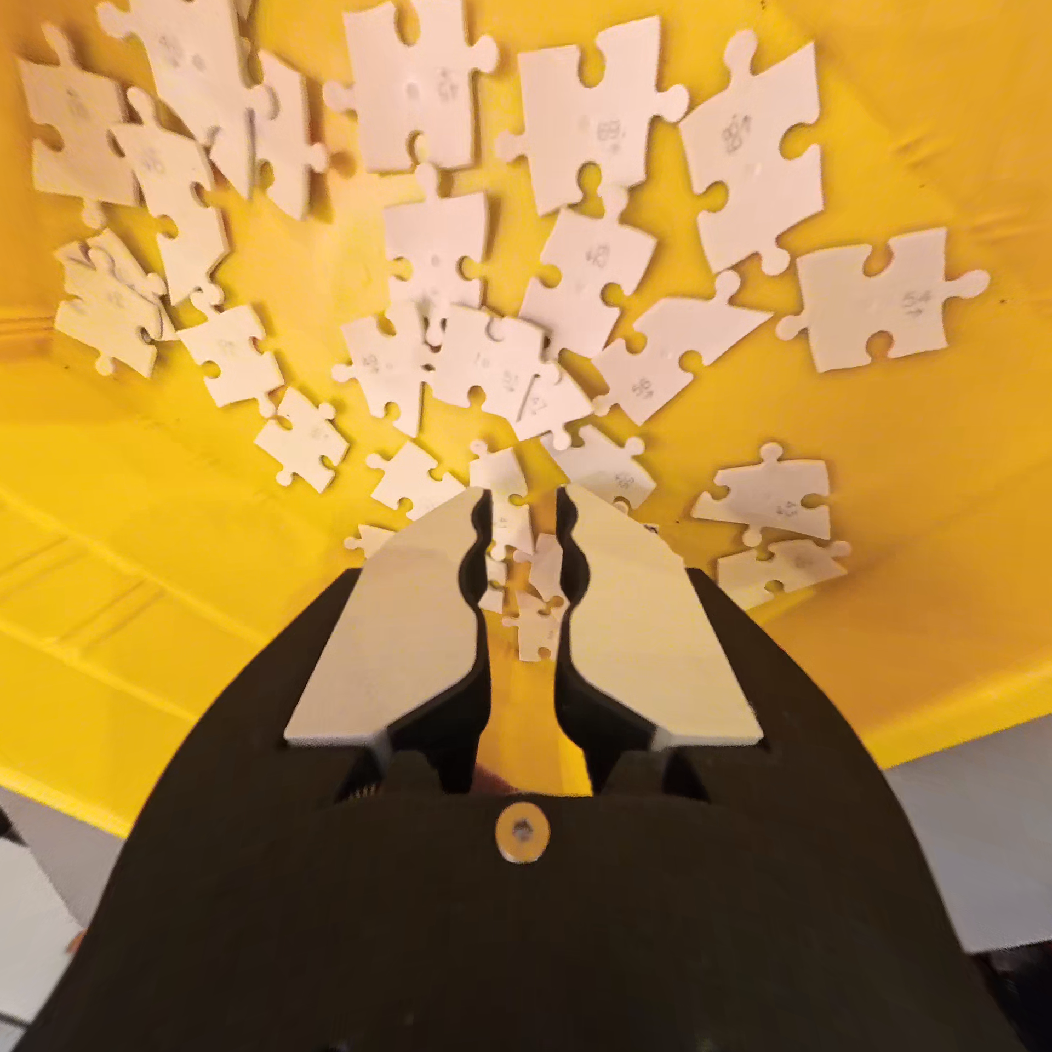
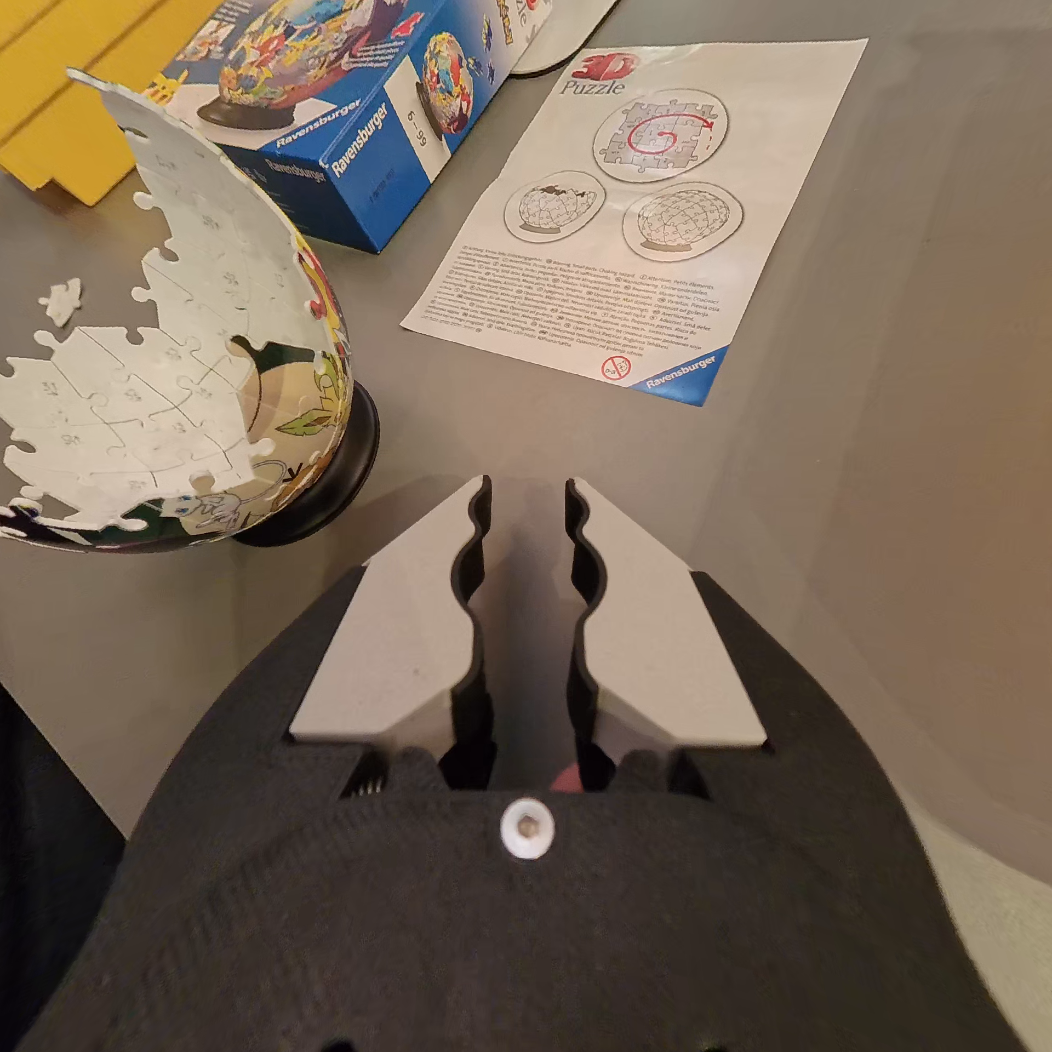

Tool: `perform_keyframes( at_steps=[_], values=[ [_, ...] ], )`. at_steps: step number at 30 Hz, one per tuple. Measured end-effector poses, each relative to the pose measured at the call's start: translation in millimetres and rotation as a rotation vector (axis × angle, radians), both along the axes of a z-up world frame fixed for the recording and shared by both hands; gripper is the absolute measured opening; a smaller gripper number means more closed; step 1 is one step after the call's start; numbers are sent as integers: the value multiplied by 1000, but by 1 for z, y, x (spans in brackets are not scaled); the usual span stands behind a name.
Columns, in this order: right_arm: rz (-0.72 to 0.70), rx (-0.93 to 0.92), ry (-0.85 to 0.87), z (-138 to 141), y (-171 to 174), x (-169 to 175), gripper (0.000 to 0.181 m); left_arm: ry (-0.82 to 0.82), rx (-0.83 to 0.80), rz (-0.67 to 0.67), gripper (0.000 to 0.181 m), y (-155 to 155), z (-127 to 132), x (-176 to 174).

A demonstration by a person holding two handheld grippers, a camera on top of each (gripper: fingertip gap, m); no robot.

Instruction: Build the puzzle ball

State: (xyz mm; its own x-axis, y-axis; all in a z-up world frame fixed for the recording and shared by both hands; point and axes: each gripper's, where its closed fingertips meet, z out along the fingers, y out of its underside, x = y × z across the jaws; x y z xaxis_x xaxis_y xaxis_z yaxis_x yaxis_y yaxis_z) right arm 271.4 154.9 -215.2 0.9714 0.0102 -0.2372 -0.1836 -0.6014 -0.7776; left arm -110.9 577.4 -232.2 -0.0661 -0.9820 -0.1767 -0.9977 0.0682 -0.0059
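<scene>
The left gripper [image 1: 521,489] is held spread over white pieces [image 1: 592,131] in a yellow tray [image 1: 142,512]. The right gripper [image 2: 526,481] is held spread, empty, right of the half-built ball [image 2: 188,364].

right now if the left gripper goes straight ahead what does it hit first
Most likely the loose puzzle pieces lying in the yellow tray, seen just between and beyond its open fingers. Depth is unclear, so which piece comes first cannot be told.
</scene>
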Motion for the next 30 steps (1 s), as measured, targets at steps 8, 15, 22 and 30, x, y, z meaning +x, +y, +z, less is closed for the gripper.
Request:
perform_keyframes(
  at_steps=[8,15,22,30],
  values=[
    [4,15,20,3,0,0,25,55,-20,-42,0,5,-3,3],
    [6,23,36,4,0,0,25,14,-3,-23,0,2,4,-1],
    [11,21,32,4,0,-1,25,78,27,-123,26,10,-1,6],
    [13,18,35,3,0,-1,25,153,-145,-199,14,11,-3,6]
  ],
)
